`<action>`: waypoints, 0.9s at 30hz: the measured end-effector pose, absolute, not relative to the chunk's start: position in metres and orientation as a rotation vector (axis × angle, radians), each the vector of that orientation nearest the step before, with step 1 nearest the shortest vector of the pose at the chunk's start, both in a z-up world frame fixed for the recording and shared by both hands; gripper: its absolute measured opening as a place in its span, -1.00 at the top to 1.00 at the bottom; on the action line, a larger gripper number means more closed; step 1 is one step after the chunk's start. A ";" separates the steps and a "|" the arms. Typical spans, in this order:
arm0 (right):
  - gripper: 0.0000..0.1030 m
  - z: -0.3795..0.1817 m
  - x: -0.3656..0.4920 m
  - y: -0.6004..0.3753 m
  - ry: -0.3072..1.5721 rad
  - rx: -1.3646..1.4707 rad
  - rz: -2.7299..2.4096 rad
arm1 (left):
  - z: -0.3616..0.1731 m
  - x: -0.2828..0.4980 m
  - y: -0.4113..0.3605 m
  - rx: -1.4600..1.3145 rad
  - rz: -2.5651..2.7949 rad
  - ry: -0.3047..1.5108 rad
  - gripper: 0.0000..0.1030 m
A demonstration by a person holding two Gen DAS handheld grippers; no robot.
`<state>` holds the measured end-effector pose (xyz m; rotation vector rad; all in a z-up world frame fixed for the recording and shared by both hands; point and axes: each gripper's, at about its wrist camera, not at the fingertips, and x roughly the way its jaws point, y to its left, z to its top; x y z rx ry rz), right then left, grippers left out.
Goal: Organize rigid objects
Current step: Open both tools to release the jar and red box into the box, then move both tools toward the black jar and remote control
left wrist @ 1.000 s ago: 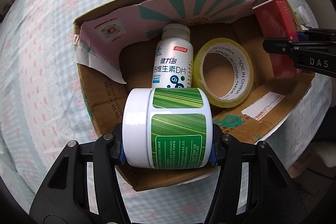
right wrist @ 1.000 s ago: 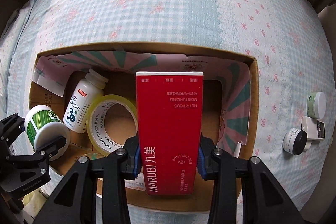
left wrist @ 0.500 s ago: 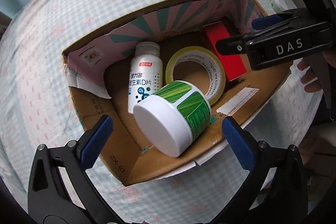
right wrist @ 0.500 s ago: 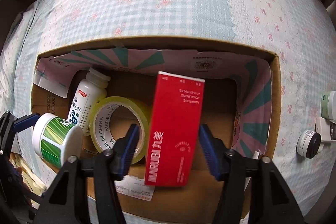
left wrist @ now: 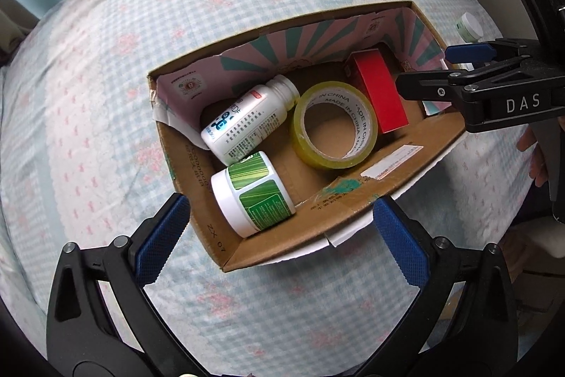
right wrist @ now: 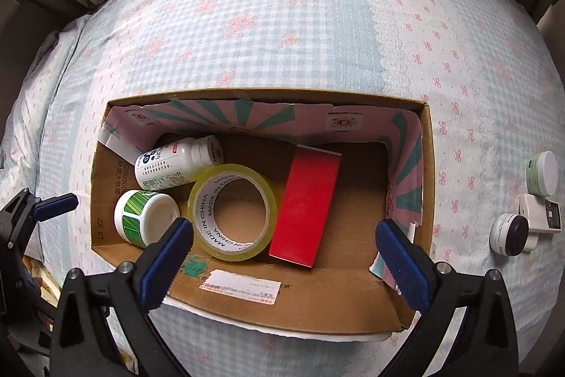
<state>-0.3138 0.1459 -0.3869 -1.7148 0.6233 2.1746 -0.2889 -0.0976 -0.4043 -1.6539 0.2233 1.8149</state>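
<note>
Inside the cardboard box on the bed, green-labelled jar, white bottle, tape roll and red carton are lying loose. Left claw and right claw are hovering released, gripping nothing.

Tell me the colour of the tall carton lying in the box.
Red carton, clearest in the right wrist view.
</note>
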 end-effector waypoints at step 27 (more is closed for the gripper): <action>-1.00 -0.218 -0.213 0.149 0.598 -1.353 2.143 | -0.240 -0.244 -0.117 -1.451 2.056 0.077 -1.00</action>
